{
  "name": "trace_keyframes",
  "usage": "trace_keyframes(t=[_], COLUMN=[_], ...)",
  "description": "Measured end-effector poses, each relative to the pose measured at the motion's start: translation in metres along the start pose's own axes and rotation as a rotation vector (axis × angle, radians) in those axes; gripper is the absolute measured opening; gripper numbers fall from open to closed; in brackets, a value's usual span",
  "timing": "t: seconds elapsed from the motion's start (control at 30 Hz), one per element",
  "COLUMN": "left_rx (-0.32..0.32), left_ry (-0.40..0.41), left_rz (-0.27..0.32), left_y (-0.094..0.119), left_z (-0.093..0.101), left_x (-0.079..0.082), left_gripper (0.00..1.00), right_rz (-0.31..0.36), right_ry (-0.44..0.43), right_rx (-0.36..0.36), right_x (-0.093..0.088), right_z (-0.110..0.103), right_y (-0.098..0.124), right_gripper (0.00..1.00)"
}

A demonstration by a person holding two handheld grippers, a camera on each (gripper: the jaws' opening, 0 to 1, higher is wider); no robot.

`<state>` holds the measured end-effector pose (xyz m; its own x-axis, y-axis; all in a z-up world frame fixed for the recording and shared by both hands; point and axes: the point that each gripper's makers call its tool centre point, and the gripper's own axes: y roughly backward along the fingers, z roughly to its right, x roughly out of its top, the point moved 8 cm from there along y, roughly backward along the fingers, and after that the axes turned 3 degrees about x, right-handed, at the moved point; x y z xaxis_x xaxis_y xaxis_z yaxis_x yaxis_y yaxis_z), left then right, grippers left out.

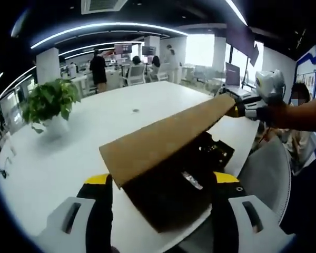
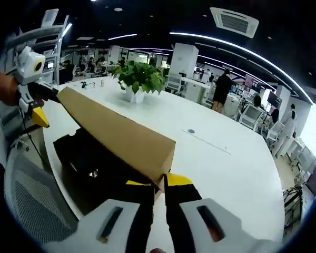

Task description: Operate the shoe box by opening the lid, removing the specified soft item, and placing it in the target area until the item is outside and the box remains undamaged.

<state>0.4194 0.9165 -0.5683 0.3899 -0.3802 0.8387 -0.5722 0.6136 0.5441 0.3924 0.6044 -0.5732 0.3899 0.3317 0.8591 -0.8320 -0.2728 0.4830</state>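
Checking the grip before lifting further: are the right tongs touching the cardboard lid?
Touching. In the right gripper view, the right tongs are closed on the corner edge of the cardboard lid, with no visible gap.

White table (image 1: pixel 147 105) carries shoe box (image 1: pixel 171 197), potted plant (image 1: pixel 50 105).

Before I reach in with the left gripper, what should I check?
1. Lid raised off the shoe box: ok.
2. Right gripper fingers closed on the lid corner: ok.
3. Left gripper open, free to reach: ok.
4. Soft item located inside: cannot tell, the interior is dark.
5. Bare space on the white table beyond the box: ok.
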Motion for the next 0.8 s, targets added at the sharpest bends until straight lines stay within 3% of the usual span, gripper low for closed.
trace_keyframes(t=[0.47, 0.57, 0.67, 0.73, 0.8], left_rx=[0.018, 0.016, 0.039, 0.058, 0.077], left_ry=[-0.039, 0.009, 0.025, 0.048, 0.078], left_rz=[0.032, 0.041, 0.025, 0.01, -0.05], left_y=[-0.017, -0.018, -0.017, -0.014, -0.01], left_z=[-0.018, -0.024, -0.029, -0.033, -0.034], left_x=[0.021, 0.022, 0.013, 0.0, -0.022], left_gripper=[0.79, 0.75, 0.75, 0.73, 0.67], right_rz=[-0.027, -0.037, -0.046, -0.051, -0.055], right_ry=[-0.023, -0.017, -0.008, -0.01, -0.007], right_rx=[-0.107, -0.11, -0.112, -0.113, -0.113], right_x=[0.025, 0.027, 0.029, 0.03, 0.032], right_z=[0.018, 0.02, 0.021, 0.023, 0.024], right_y=[-0.025, -0.026, -0.028, -0.03, -0.031], right_gripper=[0.0, 0.0, 0.0, 0.0, 0.0])
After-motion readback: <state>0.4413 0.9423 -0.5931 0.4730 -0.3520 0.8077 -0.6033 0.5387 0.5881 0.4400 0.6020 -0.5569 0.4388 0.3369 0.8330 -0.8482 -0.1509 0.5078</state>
